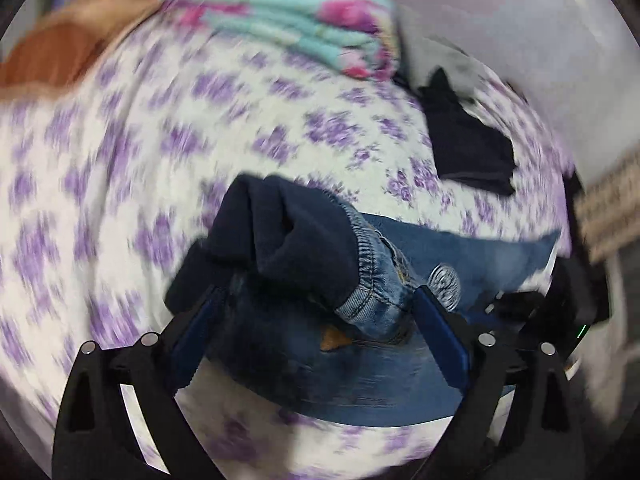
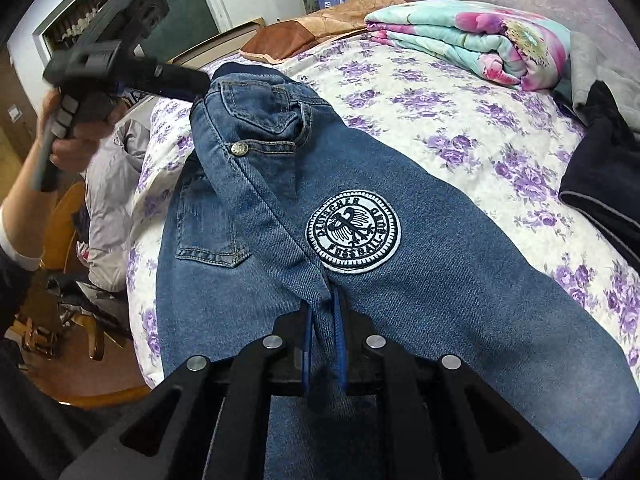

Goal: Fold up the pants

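Now the soft, floppy blue denim pants with a round badge [image 2: 354, 232] lie on the purple-flowered bed cover [image 2: 460, 120]. The right gripper [image 2: 323, 336] pinches a middle fold. The left gripper [image 1: 316, 320] stands wide, pads not pressing on the waistband. Thick cloth bends easily; grab seams or waistband.

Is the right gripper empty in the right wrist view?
No, the right gripper is shut on a ridge of the jeans just below the round patch.

Even, soft indoor light with faint shadows; the left wrist view smears heavily with motion blur, the right stays sharp, both bending strongly toward dark rims.
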A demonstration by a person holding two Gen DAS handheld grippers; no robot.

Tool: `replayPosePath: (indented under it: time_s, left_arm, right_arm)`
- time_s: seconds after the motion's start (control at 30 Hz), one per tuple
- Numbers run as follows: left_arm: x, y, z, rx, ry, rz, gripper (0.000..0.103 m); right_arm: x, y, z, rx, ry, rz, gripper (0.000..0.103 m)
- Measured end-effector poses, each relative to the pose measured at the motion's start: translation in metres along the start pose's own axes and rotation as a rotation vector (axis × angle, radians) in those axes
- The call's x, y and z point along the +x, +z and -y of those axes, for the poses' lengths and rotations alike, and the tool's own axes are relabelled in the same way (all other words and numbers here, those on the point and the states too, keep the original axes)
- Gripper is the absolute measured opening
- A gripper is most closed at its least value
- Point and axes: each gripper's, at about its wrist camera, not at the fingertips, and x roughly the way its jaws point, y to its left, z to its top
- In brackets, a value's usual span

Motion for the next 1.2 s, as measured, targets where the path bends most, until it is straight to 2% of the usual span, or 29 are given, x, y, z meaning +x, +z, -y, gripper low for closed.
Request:
replayPosePath:
  time_s: [0.1, 0.17, 0.23, 0.33, 0.37, 0.4, 0.43, 0.5, 0.6, 0.63, 0.7, 0.73, 0.8, 0.83, 0.87, 0.9, 0.97, 1.03, 1.07, 1.13, 1.2]
  left_arm:
    - [0.013, 0.002, -0.005, -0.137, -0.084, -0.074, 0.092]
    - [0.024, 0.005, -0.007, -0.21, -0.111, -0.103, 0.092]
    - [0.033, 0.01, -0.009, -0.259, -0.115, -0.103, 0.092]
    - [0.037, 0.021, -0.008, -0.304, -0.103, -0.041, 0.089]
    - [0.036, 0.023, -0.007, -0.303, -0.069, -0.025, 0.07]
    - [0.033, 0.023, -0.003, -0.29, -0.012, -0.005, 0.033]
    - [0.03, 0.023, 0.0, -0.262, -0.008, -0.002, 0.029]
    - [0.009, 0.015, 0.011, -0.191, 0.068, 0.05, 0.027]
    - [-0.029, -0.001, 0.021, -0.078, 0.111, 0.106, 0.028]
    - [-0.036, -0.006, 0.017, -0.072, 0.115, 0.105, 0.028]
    - [-0.039, -0.019, 0.002, -0.086, 0.137, 0.081, 0.034]
    - [-0.03, -0.026, -0.011, -0.1, 0.167, 0.052, 0.037]
    - [0.003, -0.036, -0.038, -0.121, 0.26, -0.011, 0.063]
    - [0.03, -0.041, -0.056, -0.136, 0.285, -0.058, 0.069]
    - [0.044, -0.044, -0.068, -0.159, 0.259, -0.052, 0.081]
    - [0.042, -0.044, -0.071, -0.163, 0.238, -0.002, 0.082]
    - [0.035, -0.043, -0.064, -0.144, 0.269, 0.009, 0.082]
    - [0.028, -0.042, -0.058, -0.111, 0.309, -0.006, 0.082]
    - [0.022, -0.041, -0.054, -0.103, 0.322, -0.013, 0.082]
    - [0.005, -0.04, -0.045, -0.08, 0.332, 0.006, 0.081]
    - [-0.014, -0.042, -0.034, -0.044, 0.326, 0.068, 0.081]
  right_arm:
    - [0.0, 0.0, 0.003, 0.006, 0.015, 0.005, 0.012]
    - [0.001, 0.0, 0.005, 0.009, 0.021, 0.009, 0.012]
    - [0.001, -0.002, 0.003, 0.002, 0.015, 0.013, 0.012]
    - [0.001, -0.004, -0.001, -0.021, -0.007, 0.018, 0.012]
    - [0.0, -0.004, -0.003, -0.027, -0.015, 0.024, 0.01]
    - [-0.004, -0.003, -0.004, -0.031, -0.019, 0.036, 0.01]
    - [-0.011, -0.002, -0.008, -0.041, -0.024, 0.062, 0.009]
    - [-0.029, 0.001, -0.017, -0.057, -0.022, 0.108, 0.009]
    - [-0.055, 0.004, -0.035, -0.088, 0.052, 0.155, 0.009]
    - [-0.057, 0.003, -0.045, -0.113, 0.074, 0.151, 0.009]
    - [-0.046, 0.001, -0.062, -0.155, 0.093, 0.103, 0.009]
    - [-0.028, -0.002, -0.07, -0.169, 0.071, 0.044, 0.009]
    - [0.007, -0.007, -0.074, -0.169, 0.042, -0.053, 0.012]
    - [0.028, -0.011, -0.072, -0.154, 0.039, -0.095, 0.013]
    - [0.032, -0.011, -0.07, -0.14, 0.046, -0.093, 0.013]
    - [0.03, -0.009, -0.068, -0.125, 0.058, -0.088, 0.013]
    - [0.018, -0.005, -0.058, -0.06, 0.119, -0.086, 0.018]
    - [0.004, -0.008, -0.051, -0.02, 0.157, -0.075, 0.043]
    - [-0.004, -0.009, -0.049, -0.003, 0.156, -0.054, 0.047]
    - [-0.025, -0.017, -0.035, 0.058, 0.184, -0.003, 0.051]
    - [-0.041, -0.026, -0.022, 0.118, 0.187, 0.042, 0.051]
